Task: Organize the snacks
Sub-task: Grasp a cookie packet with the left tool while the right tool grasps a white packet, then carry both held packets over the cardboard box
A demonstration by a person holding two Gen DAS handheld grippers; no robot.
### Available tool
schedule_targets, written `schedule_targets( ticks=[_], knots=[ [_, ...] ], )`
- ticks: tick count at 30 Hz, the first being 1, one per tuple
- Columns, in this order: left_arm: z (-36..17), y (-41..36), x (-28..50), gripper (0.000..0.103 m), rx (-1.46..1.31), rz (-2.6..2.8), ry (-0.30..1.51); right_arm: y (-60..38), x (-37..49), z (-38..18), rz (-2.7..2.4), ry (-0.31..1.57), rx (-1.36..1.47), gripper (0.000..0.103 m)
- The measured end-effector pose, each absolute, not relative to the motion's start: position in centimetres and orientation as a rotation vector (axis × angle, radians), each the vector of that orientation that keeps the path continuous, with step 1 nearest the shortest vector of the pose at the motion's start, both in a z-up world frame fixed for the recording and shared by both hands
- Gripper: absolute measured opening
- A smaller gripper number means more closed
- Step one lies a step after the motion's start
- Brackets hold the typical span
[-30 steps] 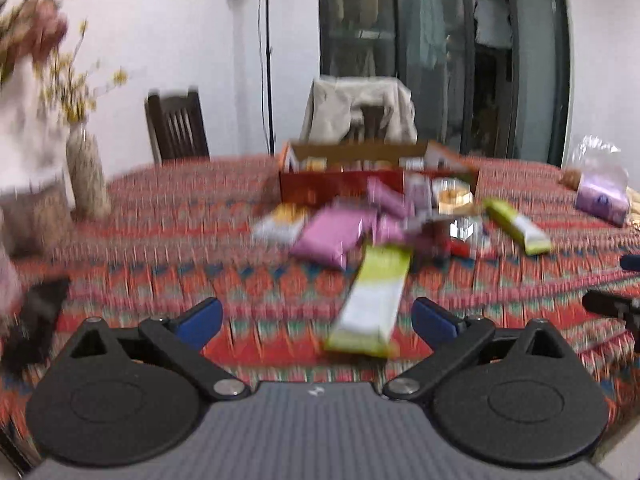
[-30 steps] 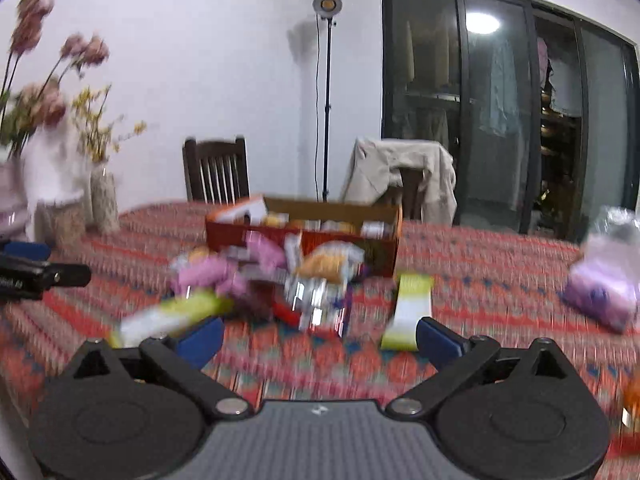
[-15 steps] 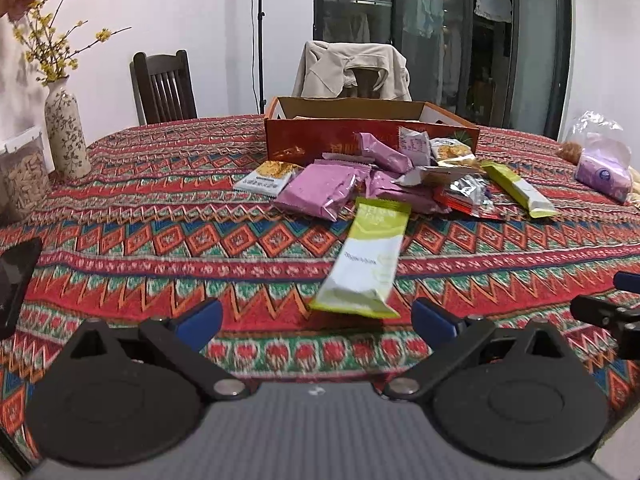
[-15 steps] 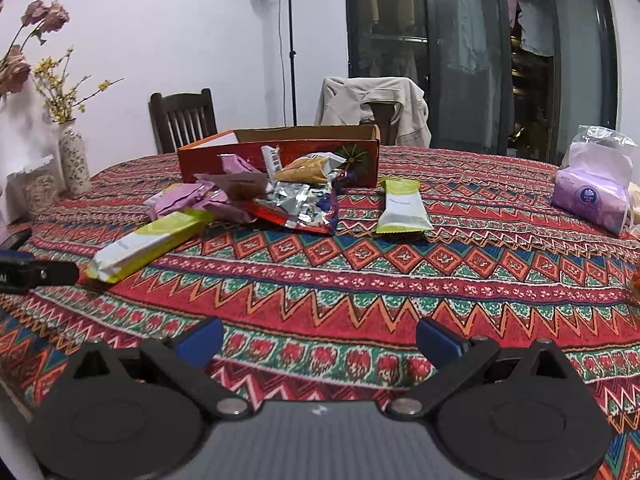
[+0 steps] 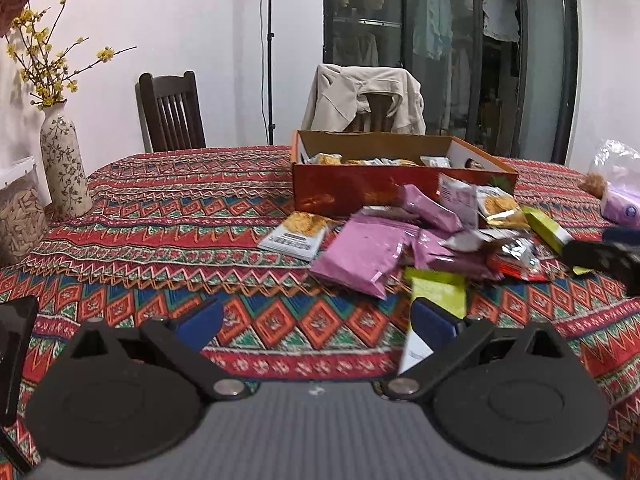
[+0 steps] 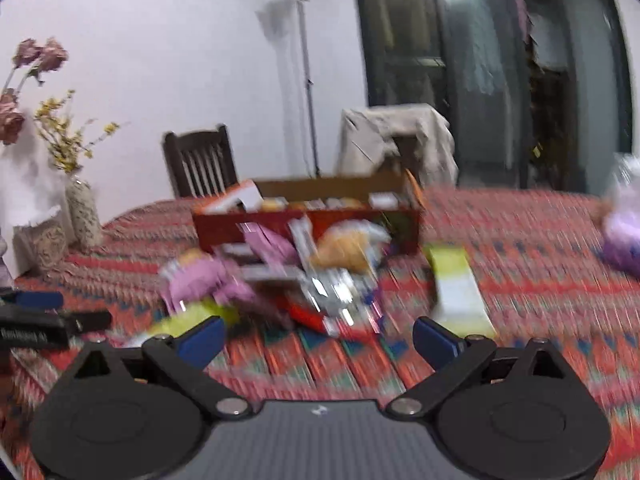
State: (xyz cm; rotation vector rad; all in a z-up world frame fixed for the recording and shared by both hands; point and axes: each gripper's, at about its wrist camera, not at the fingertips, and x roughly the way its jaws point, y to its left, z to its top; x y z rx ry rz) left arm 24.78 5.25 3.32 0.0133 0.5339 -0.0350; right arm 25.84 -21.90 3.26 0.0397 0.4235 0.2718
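A red cardboard box [image 5: 360, 192] holding several snack packets stands mid-table. A loose pile of snacks lies in front of it, with a pink packet [image 5: 362, 254] and a silver and red wrapper [image 5: 516, 256]. A green and white bar [image 5: 434, 300] lies just ahead of my left gripper [image 5: 316, 322], by its right finger. The left gripper is open and empty. My right gripper [image 6: 318, 338] is open and empty, facing the pile [image 6: 332, 276]. Another green and white bar [image 6: 456, 284] lies ahead to its right. The right wrist view is blurred.
A patterned red cloth [image 5: 180, 216] covers the table. A vase with yellow flowers [image 5: 64, 168] and a jar [image 5: 18, 220] stand at the left. A purple bag [image 5: 622, 208] lies at the right. Two chairs [image 5: 172, 112] stand behind the table.
Both grippers have moved forward toward the snack pile. The green and white bar now sits right by the left gripper's right finger. Both grippers stay open.
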Motion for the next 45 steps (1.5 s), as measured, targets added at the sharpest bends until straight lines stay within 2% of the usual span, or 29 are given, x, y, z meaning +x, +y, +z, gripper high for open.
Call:
schedule_targets(
  ticks=[5,8,9,10,12,14,27,29,30,31,32,36,45],
  knots=[
    [3.1,6.5,25.6,0.102,0.004,-0.023,0.529,-18.4,31.3,3.5,0.326,0.465,-0.008,0.083],
    [3.0,7.2,26.7,0.101,0.003,-0.028,0.525,-17.2,34.1,2.9,0.342,0.502,0.011,0.078],
    [3.0,7.5,27.2,0.099,0.002,-0.033,0.528,-16.8,34.8,2.6,0.332,0.511,0.005,0.072],
    [3.1,7.8,28.0,0.097,0.001,-0.037,0.532,-16.6,35.3,2.2,0.320,0.517,-0.005,0.070],
    [3.0,8.4,29.7,0.092,-0.003,-0.046,0.547,-16.5,36.0,1.5,0.304,0.542,-0.007,0.058],
    [2.8,8.9,31.6,0.081,0.002,-0.058,0.579,-16.6,36.0,0.7,0.295,0.551,-0.022,0.052],
    [-0.5,8.4,44.5,0.079,0.096,-0.184,0.680,-17.0,34.3,-0.4,0.302,0.554,-0.084,0.051],
    [-0.8,8.8,45.2,0.073,0.066,-0.196,0.681,-17.1,34.3,-0.5,0.304,0.555,-0.084,0.051],
    [-0.8,8.7,45.2,0.069,0.070,-0.202,0.678,-17.0,34.3,-0.5,0.305,0.558,-0.088,0.051],
    [-0.7,8.5,45.2,0.053,0.080,-0.210,0.674,-16.9,34.2,-0.5,0.305,0.561,-0.097,0.050],
    [-0.6,8.3,44.9,0.044,0.088,-0.233,0.670,-16.9,34.1,-0.5,0.305,0.561,-0.102,0.049],
    [-0.1,7.6,43.2,0.041,0.102,-0.229,0.693,-17.4,33.7,-0.2,0.309,0.553,-0.086,0.042],
    [2.8,7.9,32.8,0.041,0.026,-0.085,0.585,-19.3,29.7,1.2,0.328,0.492,-0.033,0.041]
  ],
)
